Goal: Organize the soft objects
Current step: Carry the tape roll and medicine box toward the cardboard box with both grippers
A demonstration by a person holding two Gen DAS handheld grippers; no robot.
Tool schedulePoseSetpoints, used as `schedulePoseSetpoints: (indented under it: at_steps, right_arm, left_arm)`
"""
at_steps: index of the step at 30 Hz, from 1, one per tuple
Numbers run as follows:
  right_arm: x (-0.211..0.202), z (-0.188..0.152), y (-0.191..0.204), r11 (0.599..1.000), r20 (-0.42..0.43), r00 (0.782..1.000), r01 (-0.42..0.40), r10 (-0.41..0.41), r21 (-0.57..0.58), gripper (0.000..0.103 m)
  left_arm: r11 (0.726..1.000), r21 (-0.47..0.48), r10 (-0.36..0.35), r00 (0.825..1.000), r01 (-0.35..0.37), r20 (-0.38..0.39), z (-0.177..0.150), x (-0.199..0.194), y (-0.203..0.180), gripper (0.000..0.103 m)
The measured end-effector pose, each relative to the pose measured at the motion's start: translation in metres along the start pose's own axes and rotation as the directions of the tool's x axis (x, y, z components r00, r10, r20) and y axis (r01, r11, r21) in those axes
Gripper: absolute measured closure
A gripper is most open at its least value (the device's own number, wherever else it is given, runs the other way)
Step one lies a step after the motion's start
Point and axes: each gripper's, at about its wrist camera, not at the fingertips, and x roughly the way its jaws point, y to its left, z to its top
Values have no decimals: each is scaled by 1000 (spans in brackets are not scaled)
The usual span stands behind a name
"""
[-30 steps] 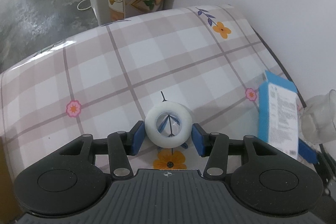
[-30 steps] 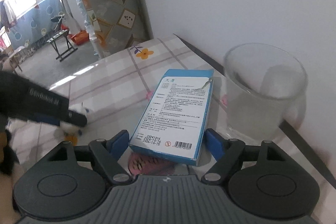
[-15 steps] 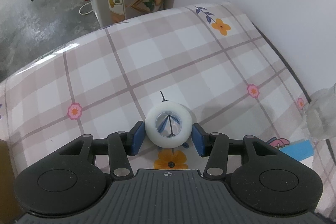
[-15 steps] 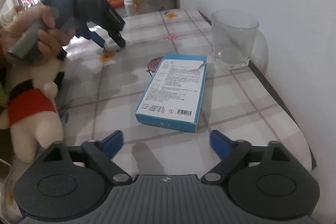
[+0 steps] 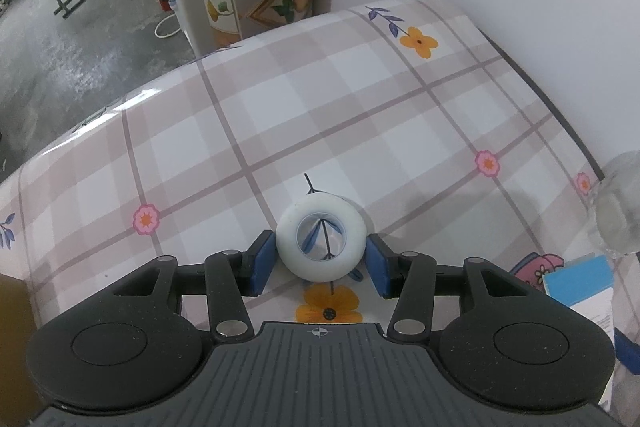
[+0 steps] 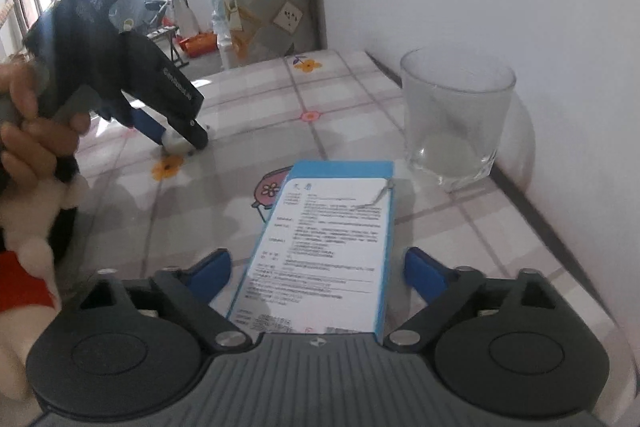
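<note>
While the left gripper (image 5: 321,259) points steeply down at the surface (image 5: 304,99), its blue fingers (image 5: 262,264) stand partly open on either side of a white ring (image 5: 321,246), a roll of tape by the look of it. Both pads sit against the ring's sides, so it is gripped between them just above an orange flower printed on the plaid cloth. From the right wrist view the same gripper (image 6: 180,141) shows in a person's hand (image 6: 34,131), with the white ring (image 6: 176,144) low at its tip; whether the ring touches the cloth cannot be told.

The right gripper (image 6: 318,273) is closing its fingers (image 6: 424,271) around the near end of a blue box (image 6: 332,243) with a white printed label, which lies flat on the surface. A gap shows on each side, so the pads do not press it. A clear glass (image 6: 456,119) stands upright beyond the box, close to the wall. At the left edge a plush toy (image 6: 28,259), cream with a red patch, lies blurred beneath the hand.
</note>
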Motion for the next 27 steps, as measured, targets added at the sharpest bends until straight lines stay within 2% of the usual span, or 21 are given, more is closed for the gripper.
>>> schedulePoseSetpoints:
  at_steps: [1, 7, 10, 15, 21, 25, 27]
  right_arm:
    - [-2, -1, 0, 1000, 7, 1000, 13, -13, -11, 48]
    - [-14, -6, -22, 993, 37, 998, -59, 56, 106, 48]
    - [-24, -9, -35, 976, 64, 992, -119, 109, 184, 48]
    - [-42, -15, -51, 941, 113, 979, -195, 170, 277, 48]
    - [-79, -24, -59, 879, 213, 940, -326, 265, 347, 48]
    - [-107, -27, -57, 851, 286, 905, -403, 316, 335, 48]
    - [-122, -28, -57, 831, 322, 880, -450, 349, 327, 48]
  left_arm:
    - [1000, -1, -1, 1000, 1, -1, 0, 0, 0, 55]
    - [999, -30, 13, 1000, -14, -22, 1, -2, 1, 56]
    - [998, -62, -7, 1000, 5, -30, -2, -7, 4, 56]
    - [996, -83, -36, 999, 36, -1, -17, -34, 6, 56]
    - [989, -87, -113, 990, 120, 85, -47, -98, 10, 56]
    - [984, -85, -140, 977, 155, 159, -79, -151, 12, 56]
    - [982, -95, -144, 970, 165, 196, -98, -178, 14, 56]
